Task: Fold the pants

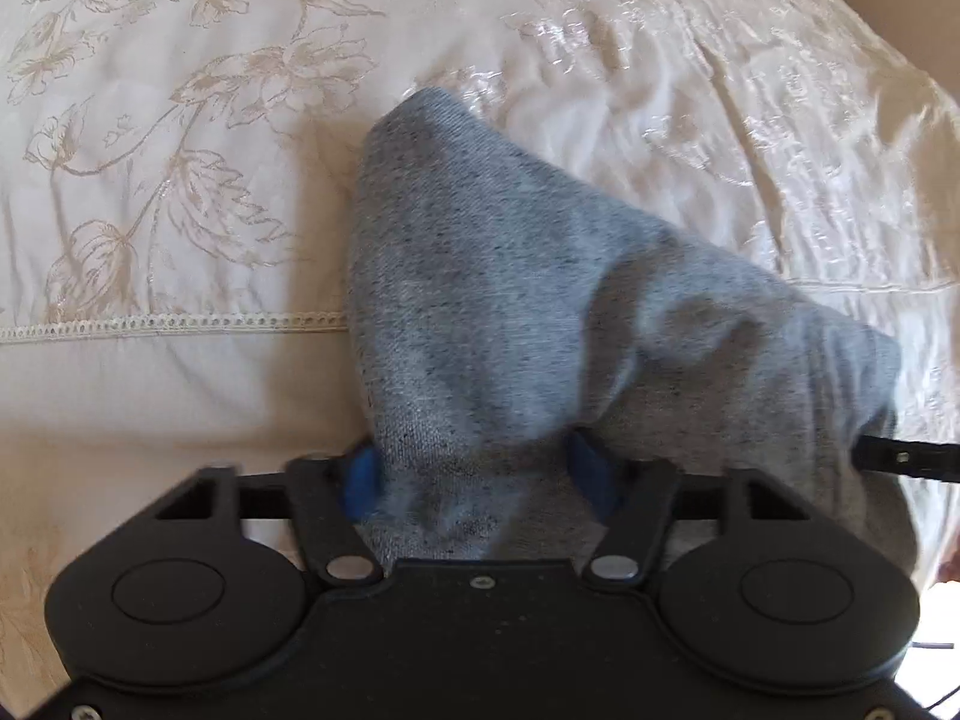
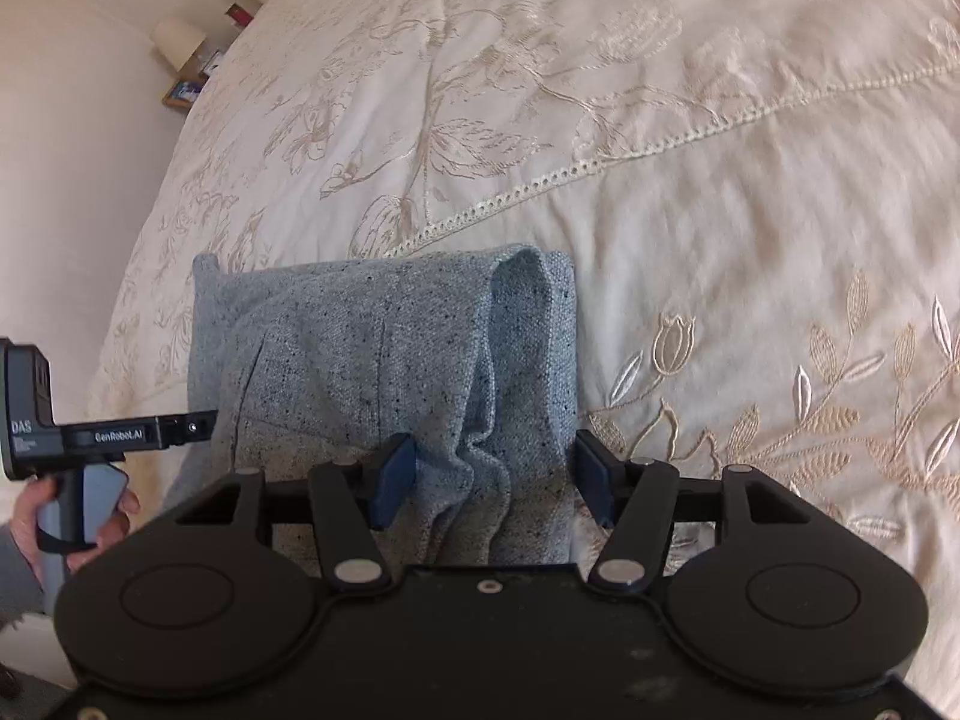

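The grey pants (image 2: 384,360) lay as a compact folded bundle on the cream embroidered bedspread (image 2: 690,192), by its lace seam, well in from the edges. The right gripper (image 2: 489,474) straddled one end with jaws wide, its pads seemingly clear of the cloth. The left gripper (image 1: 480,474) had cloth bunched between narrower jaws, probably gathering it for another fold.
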A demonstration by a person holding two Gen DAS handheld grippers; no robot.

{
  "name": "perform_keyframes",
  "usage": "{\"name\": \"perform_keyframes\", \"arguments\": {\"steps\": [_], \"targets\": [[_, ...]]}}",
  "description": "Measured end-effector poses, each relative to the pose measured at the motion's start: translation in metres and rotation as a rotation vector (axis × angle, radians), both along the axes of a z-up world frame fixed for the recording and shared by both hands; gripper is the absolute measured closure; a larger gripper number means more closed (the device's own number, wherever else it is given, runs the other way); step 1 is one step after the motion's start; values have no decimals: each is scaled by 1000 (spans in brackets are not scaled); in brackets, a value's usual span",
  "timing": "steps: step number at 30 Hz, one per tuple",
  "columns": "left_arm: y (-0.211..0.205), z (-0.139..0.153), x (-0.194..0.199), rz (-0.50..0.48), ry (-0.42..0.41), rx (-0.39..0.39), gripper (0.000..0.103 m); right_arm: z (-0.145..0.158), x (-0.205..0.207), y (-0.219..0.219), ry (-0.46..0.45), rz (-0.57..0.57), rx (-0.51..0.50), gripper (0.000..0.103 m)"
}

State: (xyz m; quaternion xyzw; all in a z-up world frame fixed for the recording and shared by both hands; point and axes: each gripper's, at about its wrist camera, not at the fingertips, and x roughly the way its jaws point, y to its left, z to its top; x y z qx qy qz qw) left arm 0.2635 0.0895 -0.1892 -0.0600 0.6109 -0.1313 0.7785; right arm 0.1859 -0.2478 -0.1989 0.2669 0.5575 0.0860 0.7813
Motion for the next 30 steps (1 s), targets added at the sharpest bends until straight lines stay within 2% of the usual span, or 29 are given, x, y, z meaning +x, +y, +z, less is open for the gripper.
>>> {"name": "perform_keyframes", "arguments": {"steps": [1, 2, 5, 7, 10, 15, 19, 22, 25, 27, 29, 30], "targets": [[-1, 6, -2, 24, 0, 18, 70, 1, 2, -1, 33, -28, 16, 54], [-3, 12, -6, 31, -14, 38, 74, 4, 2, 0, 45, -45, 24, 68], [-10, 34, -21, 33, -88, 86, 87, 27, -2, 19, 2, -28, -74, 78], [-7, 52, -30, 52, -124, 77, 90, 46, -8, 32, -38, -16, -137, 79], [2, 77, -38, 87, -166, 46, 91, 76, -17, 45, -96, -17, -168, 80], [26, 113, -39, 141, -265, 72, 91, 121, -8, 74, -180, 36, -179, 81], [65, 136, -16, 222, -302, 91, 91, 146, 27, 99, -219, 89, -140, 81], [95, 146, 6, 282, -333, 125, 91, 158, 73, 127, -246, 144, -98, 81], [121, 144, 33, 330, -346, 161, 90, 165, 124, 162, -285, 210, -79, 81], [138, 134, 51, 374, -322, 167, 90, 164, 157, 187, -305, 248, -80, 81], [152, 115, 67, 421, -280, 188, 83, 154, 186, 206, -291, 260, -65, 81], [160, 102, 74, 468, -241, 243, 73, 147, 200, 215, -284, 268, -65, 81]]}}
